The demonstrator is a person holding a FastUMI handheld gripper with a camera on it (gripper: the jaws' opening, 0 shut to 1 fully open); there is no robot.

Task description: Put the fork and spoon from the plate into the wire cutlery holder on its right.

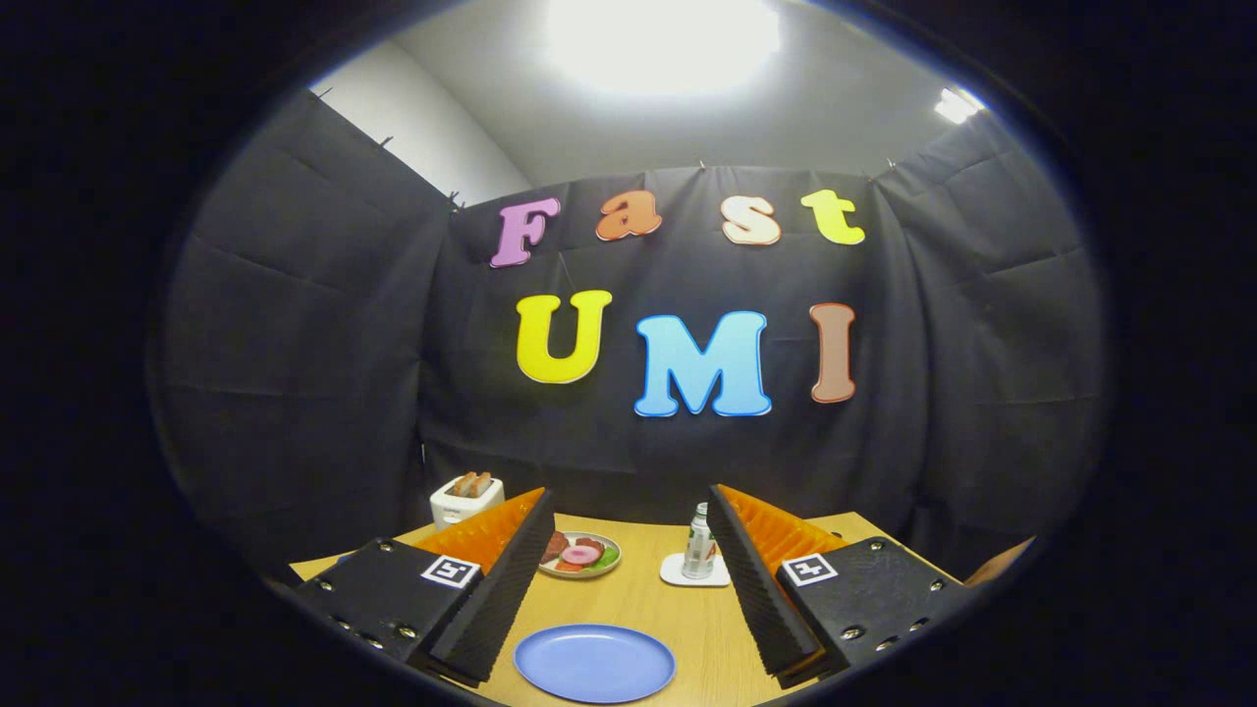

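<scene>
While a bright ceiling lamp (660,39) glares above the black-draped booth, the wooden table (648,599) carries a white toaster (466,499), a small plate of food (581,555) and a bottle (699,542) on a coaster. Between the gripper's (628,511) wide-spread, unloaded fingers lies a bare, round blue plate (595,663).

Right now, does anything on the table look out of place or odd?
Yes. The blue plate between the open fingers of the gripper lies bare, with no fork or spoon visible on it. Beyond it the food plate, toaster and bottle stand upright and tidy.
</scene>
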